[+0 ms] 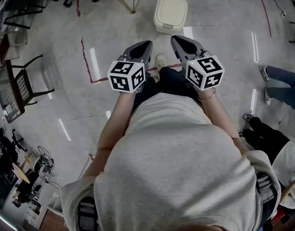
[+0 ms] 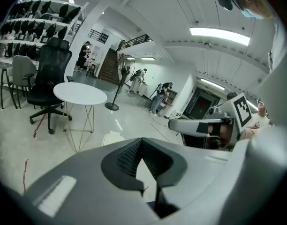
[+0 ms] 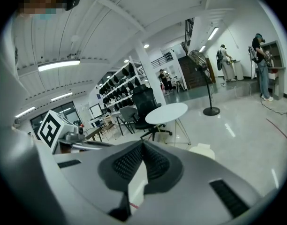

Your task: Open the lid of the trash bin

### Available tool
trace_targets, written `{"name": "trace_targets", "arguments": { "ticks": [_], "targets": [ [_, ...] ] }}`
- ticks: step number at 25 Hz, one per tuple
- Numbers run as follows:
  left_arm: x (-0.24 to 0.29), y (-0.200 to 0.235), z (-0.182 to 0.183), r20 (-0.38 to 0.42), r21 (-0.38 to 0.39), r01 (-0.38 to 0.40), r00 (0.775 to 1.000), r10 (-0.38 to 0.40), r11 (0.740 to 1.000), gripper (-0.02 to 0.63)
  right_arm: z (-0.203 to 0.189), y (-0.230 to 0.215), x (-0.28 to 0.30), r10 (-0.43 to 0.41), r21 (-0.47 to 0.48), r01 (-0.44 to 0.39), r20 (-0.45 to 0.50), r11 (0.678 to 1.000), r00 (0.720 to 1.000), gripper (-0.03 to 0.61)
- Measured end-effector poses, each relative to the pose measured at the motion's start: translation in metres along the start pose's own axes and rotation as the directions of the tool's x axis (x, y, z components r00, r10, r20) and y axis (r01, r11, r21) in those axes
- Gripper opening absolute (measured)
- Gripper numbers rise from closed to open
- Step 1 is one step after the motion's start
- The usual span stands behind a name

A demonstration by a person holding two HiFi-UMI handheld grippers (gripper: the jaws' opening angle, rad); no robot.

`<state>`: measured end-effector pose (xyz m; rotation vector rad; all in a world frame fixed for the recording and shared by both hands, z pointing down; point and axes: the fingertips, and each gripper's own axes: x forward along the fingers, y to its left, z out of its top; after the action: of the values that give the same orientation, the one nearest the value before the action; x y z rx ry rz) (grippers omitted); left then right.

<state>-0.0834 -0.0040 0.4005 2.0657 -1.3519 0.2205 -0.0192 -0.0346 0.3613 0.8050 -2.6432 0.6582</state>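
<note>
A cream trash bin (image 1: 170,12) stands on the floor ahead of me with its lid down. Its top peeks over the jaws in the left gripper view (image 2: 113,137) and in the right gripper view (image 3: 203,150). My left gripper (image 1: 144,45) and right gripper (image 1: 178,39) are held side by side at waist height, short of the bin and pointing toward it. Both are shut with nothing between the jaws; the tips meet in the left gripper view (image 2: 142,140) and in the right gripper view (image 3: 142,143).
A round white table (image 2: 80,93) on thin legs stands just behind the bin, with a black office chair (image 2: 49,76) beside it. A black mesh chair (image 1: 21,83) is at my left. People's legs (image 1: 281,83) are at the right. Red tape lines (image 1: 86,61) mark the floor.
</note>
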Motion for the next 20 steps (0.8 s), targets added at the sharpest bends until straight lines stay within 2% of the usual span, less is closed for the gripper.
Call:
{"name": "trace_targets", "arguments": {
  "ticks": [4,8,20],
  "targets": [
    [0.02,0.006,0.019,-0.009,-0.005,0.0,1.0,0.0,1.0,0.009,0.016,-0.018,0.01,0.003,0.003,-0.003,-0.006,1.0,1.0,0.006],
    [0.042,0.009,0.029,-0.015,-0.018,0.002,1.0,-0.002,1.0,0.009,0.017,-0.042,0.017,-0.009,0.02,0.009,-0.03,1.0,1.0,0.008],
    [0.083,0.021,0.018,-0.106,-0.045,0.053,0.993,-0.058,0.998,0.009,0.001,-0.084,0.032,-0.093,0.092,0.099,-0.066,0.991,0.993,0.008]
  ]
}}
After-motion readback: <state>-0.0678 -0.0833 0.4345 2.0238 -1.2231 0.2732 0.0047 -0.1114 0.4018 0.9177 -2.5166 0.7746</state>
